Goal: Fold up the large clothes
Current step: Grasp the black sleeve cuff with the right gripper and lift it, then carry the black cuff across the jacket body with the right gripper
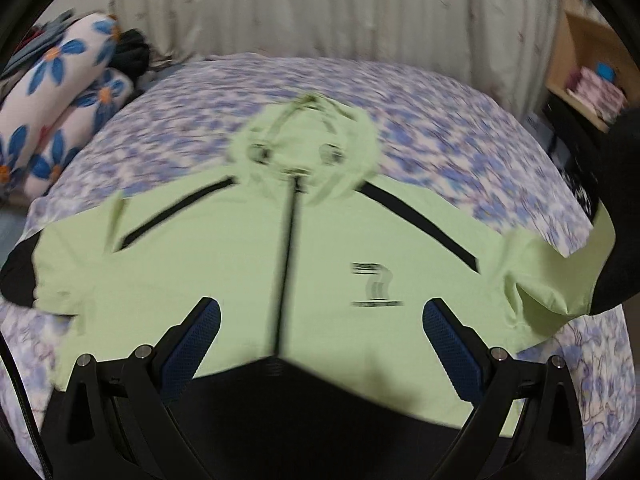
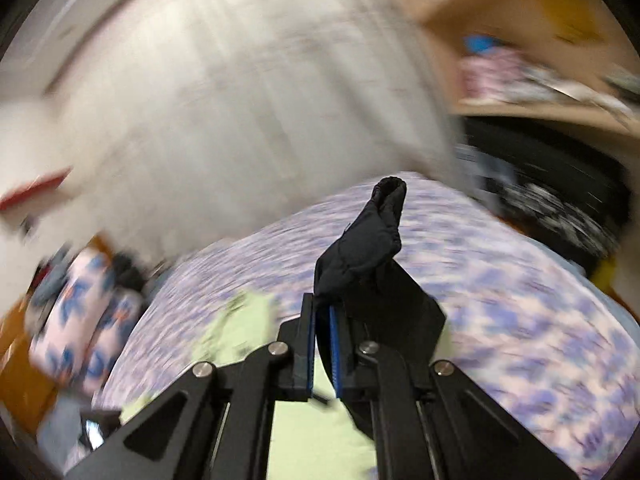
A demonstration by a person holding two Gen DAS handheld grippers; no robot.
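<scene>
We see soft, even indoor light in both fisheye views, with no glare and only faint shadows. Motion blur smears the left wrist view's green jacket (image 1: 280, 248) and floral bedspread (image 1: 440, 128). The right wrist view blurs far more: curtain (image 2: 240, 100) and shelf (image 2: 520, 60) streak, while the black cuff (image 2: 372, 240) close to the lens stays sharp. Dark vignetting rings both frames, and edges bow.

Motion blur smears the curtain (image 2: 240, 100) and shelf (image 2: 520, 60) beyond reading.
</scene>
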